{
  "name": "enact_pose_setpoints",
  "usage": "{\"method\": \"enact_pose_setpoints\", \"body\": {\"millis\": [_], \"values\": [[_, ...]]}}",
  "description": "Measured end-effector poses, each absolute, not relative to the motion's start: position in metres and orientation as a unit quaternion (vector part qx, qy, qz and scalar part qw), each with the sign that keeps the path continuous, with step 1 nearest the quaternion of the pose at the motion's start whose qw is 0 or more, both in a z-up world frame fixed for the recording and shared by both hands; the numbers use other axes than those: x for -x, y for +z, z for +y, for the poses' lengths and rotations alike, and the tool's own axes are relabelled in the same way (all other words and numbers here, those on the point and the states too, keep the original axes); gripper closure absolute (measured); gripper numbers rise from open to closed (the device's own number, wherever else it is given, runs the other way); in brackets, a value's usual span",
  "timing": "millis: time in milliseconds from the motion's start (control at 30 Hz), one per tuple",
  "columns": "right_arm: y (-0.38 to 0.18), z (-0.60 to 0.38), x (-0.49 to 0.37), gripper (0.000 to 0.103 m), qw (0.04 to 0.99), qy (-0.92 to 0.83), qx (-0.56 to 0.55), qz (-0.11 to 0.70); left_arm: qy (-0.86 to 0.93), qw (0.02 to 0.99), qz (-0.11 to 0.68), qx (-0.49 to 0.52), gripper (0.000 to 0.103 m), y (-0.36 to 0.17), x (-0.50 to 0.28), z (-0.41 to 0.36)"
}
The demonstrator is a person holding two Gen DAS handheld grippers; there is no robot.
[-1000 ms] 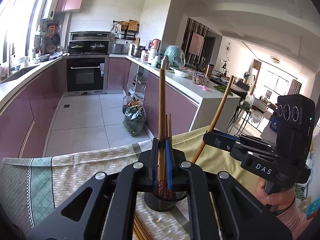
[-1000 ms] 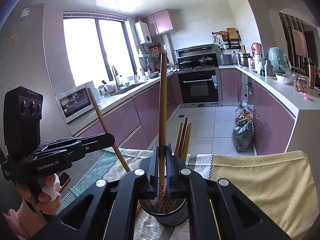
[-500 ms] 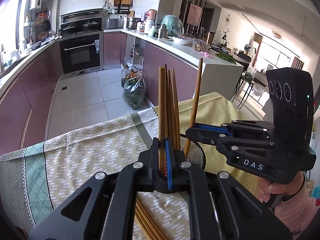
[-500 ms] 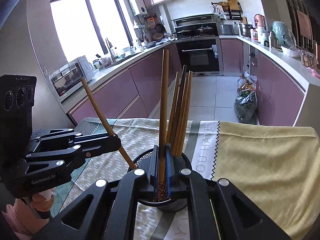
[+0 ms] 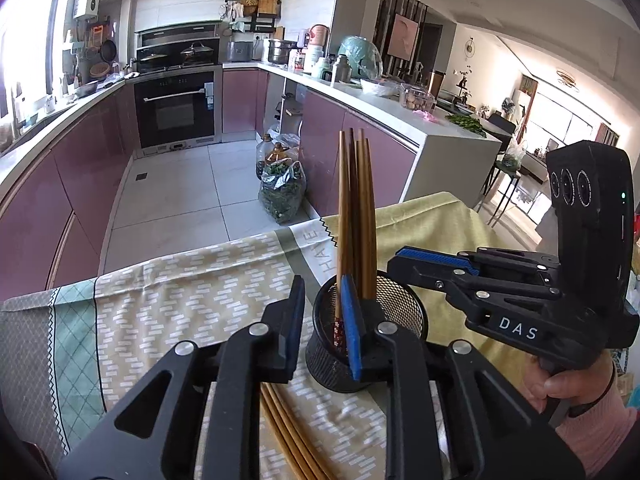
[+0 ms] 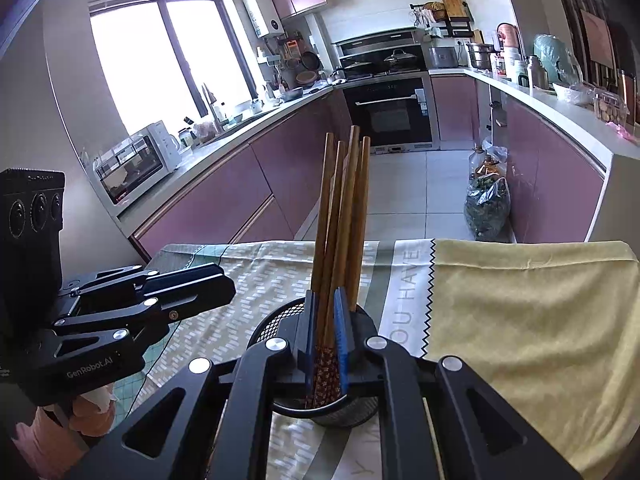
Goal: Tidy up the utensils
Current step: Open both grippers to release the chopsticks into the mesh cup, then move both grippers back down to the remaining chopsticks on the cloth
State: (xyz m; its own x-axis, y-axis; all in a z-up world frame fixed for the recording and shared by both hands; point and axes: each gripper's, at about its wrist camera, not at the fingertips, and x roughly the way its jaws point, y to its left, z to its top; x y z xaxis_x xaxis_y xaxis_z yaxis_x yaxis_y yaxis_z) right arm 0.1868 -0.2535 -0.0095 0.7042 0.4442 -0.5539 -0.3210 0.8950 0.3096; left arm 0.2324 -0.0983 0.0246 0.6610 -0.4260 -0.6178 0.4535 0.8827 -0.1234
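A black mesh cup [image 5: 400, 308] stands on the patterned tablecloth [image 5: 180, 300] with several wooden chopsticks [image 5: 356, 200] upright in it. My left gripper [image 5: 322, 280] is at the cup's near left rim. Its jaws are opening, with a clear gap and one chopstick resting against the right pad. In the right wrist view the same cup [image 6: 272, 320] sits right under my right gripper [image 6: 325, 294]. Its jaws are opening too, and the patterned ends of the chopsticks [image 6: 340, 208] stand loose between the pads. Each gripper shows in the other's view, the right gripper [image 5: 400, 258] and the left gripper [image 6: 224, 288].
More loose chopsticks [image 5: 288, 432] lie on the cloth under the left gripper. The table's far edge drops to the tiled kitchen floor, where a bag of greens [image 5: 282, 196] sits. A yellow cloth [image 6: 520, 320] covers the right part of the table. A person's hand [image 5: 572, 384] grips the right handle.
Both grippers came down over the cup, each with a chopstick, and their jaws have parted. Both chopsticks now stand in the cup with the others.
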Motion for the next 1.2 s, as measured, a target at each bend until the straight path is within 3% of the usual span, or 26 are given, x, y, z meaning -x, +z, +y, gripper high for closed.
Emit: {"method": "enact_pose_setpoints", "body": {"millis": [233, 433, 833, 1200], "values": [[-0.002, -0.245, -0.152, 0.078, 0.922, 0.244, -0.077, 0.290, -0.215, 0.935, 0.282, -0.022, 0.069, 0.028, -0.188, -0.070], [-0.014, -0.224, -0.116, 0.064, 0.910, 0.290, -0.058, 0.291, -0.197, 0.936, 0.291, -0.028, 0.061, 0.007, -0.159, -0.043], [-0.079, -0.178, -0.113, 0.064, 0.868, 0.296, -0.046, 0.396, -0.183, 0.900, 0.395, -0.022, 0.060, -0.082, -0.136, -0.020], [-0.103, -0.167, -0.105, 0.064, 0.865, 0.276, -0.032, 0.419, -0.181, 0.891, 0.415, -0.015, 0.059, -0.098, -0.129, -0.021]]}}
